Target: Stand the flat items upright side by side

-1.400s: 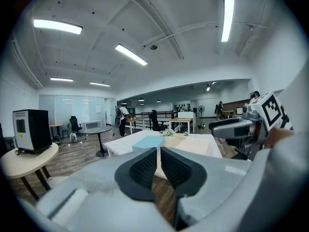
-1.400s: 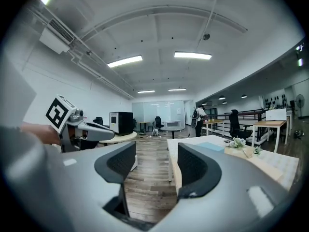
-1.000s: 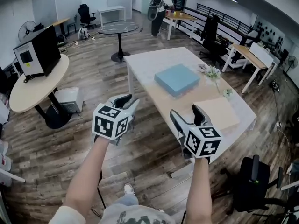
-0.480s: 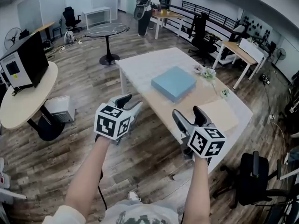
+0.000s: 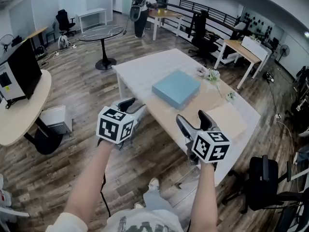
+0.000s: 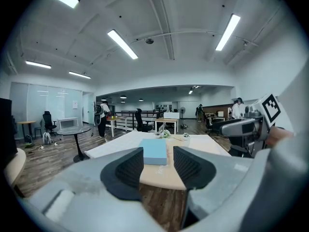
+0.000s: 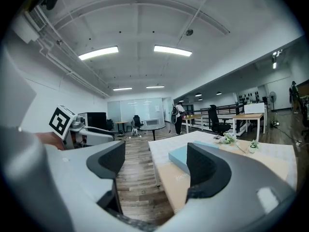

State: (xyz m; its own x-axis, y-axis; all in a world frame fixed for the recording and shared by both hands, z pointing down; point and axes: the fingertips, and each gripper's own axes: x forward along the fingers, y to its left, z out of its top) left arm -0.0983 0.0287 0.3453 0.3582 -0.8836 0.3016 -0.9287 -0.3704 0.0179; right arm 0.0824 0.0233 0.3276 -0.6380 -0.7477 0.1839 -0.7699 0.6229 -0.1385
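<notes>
A flat light-blue box lies on the middle of the long table. A flat beige board lies nearer the table's right end. Both lie flat. My left gripper hangs in the air short of the table's near edge, open and empty. In the left gripper view the blue box shows far off between the open left gripper jaws. My right gripper hovers over the near edge, open with nothing in it. The right gripper view has the blue box beyond the right gripper.
Two small potted plants stand at the table's far side. A round glass table and a person are behind. A round beige table with a black monitor is left. A black chair stands at lower right.
The table and blue box have drifted left and slightly nearer in the head view as I walk. Both grippers stay in front of me much as before.
</notes>
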